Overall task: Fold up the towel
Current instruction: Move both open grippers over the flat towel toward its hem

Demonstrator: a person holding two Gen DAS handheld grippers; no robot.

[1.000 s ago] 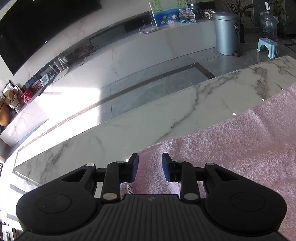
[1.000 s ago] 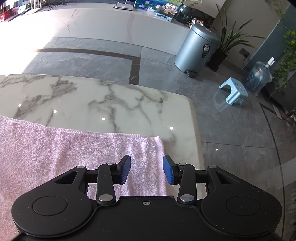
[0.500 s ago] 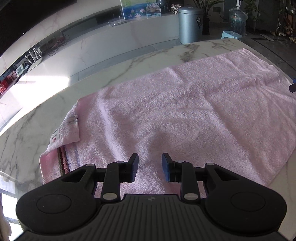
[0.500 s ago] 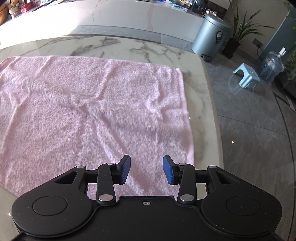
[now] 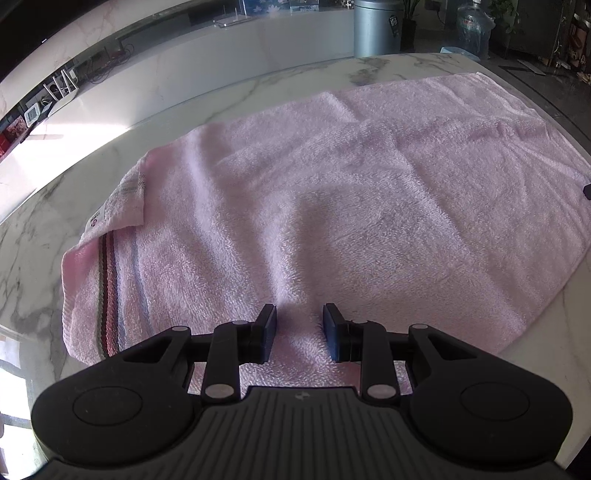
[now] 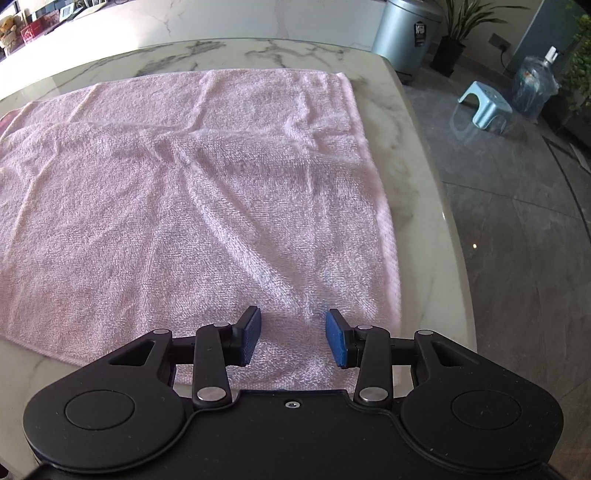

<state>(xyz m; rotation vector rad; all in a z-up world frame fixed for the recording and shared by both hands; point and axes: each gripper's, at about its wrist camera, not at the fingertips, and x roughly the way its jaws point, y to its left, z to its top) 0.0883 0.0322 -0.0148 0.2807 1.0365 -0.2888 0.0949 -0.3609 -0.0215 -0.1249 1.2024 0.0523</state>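
Note:
A pink towel [image 5: 351, 206] lies on the marble table [image 5: 33, 229], folded once lengthwise, with the upper layer's edge short of the far edge. Its left end has a striped border [image 5: 107, 295] and a turned-over corner with a label [image 5: 96, 220]. My left gripper [image 5: 299, 325] is open and empty above the towel's near edge. In the right wrist view the towel [image 6: 184, 206] fills the table up to its right edge [image 6: 436, 206]. My right gripper [image 6: 291, 332] is open and empty above the towel's near right part. A tip of it shows in the left wrist view [image 5: 587, 192].
Beyond the table are a grey bin [image 6: 410, 33], a blue stool [image 6: 484, 107], a water bottle [image 6: 535, 85] and potted plants [image 6: 454, 40] on the tiled floor. A long white counter [image 5: 221, 51] with small items runs along the far wall.
Both grippers have pulled back from the far edge toward the near edge of the table. The towel now lies doubled over, and much more of it is in view.

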